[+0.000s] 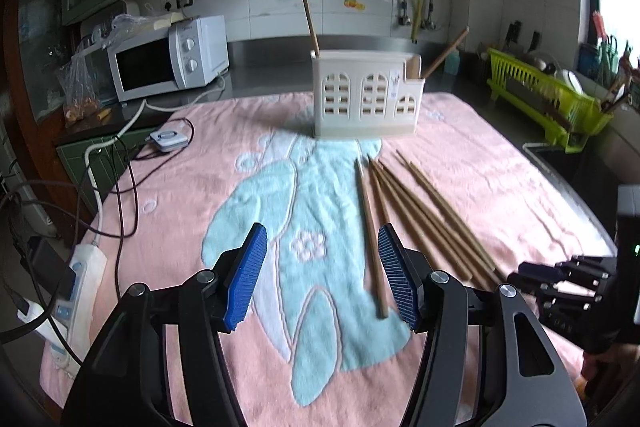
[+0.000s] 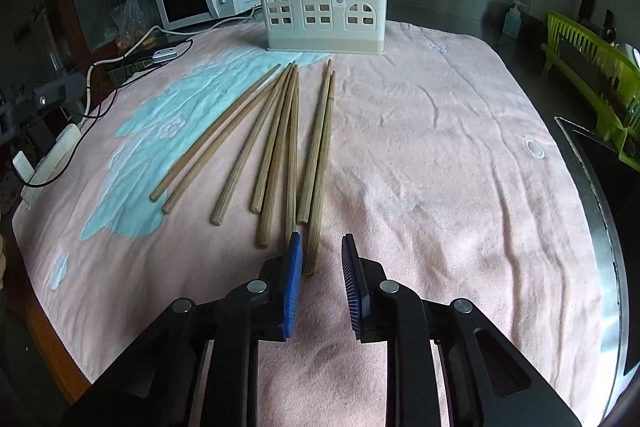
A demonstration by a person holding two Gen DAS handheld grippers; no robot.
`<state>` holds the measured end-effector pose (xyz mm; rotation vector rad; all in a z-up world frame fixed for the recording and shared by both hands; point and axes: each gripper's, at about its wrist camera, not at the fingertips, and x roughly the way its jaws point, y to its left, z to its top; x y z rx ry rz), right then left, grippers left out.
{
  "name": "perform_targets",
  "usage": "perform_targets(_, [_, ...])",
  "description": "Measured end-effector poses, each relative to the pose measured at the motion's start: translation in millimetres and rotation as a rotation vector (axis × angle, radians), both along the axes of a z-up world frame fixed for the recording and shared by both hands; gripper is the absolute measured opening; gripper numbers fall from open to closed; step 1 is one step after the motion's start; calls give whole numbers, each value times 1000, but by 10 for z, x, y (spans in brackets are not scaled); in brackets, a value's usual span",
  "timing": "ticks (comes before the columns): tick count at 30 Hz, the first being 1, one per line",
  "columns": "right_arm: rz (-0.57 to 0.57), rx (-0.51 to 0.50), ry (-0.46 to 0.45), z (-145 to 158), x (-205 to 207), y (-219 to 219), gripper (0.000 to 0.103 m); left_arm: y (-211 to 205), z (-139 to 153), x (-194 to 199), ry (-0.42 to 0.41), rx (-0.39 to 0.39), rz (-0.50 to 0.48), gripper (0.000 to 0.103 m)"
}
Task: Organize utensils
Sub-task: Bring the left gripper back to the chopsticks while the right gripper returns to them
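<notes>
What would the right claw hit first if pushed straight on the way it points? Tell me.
Most likely the near end of the rightmost chopstick, which lies between the right claw's open fingers, then the pink towel under it. Depth is hard to judge.

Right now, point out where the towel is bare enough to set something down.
Free: the pink stretch of towel right of the loose chopsticks, out to the counter edge, and the blue patch left of them. Crowded: the chopstick fan in front of the white holder.
</notes>
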<state>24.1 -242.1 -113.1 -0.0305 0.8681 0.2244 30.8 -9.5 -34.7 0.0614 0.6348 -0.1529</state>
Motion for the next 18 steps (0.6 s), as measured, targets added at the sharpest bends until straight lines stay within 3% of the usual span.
perform_targets(8, [15, -20, 28, -83, 85, 89, 10, -67, -320, 104, 83, 26, -17, 58])
perform_targets(16, [-3, -37, 23, -89, 117, 73, 7, -212, -582, 262, 176, -9, -85, 48])
perform_targets(18, [-12, -39, 23, -86, 127, 40, 7, -250, -644, 313, 199, -20, -98, 41])
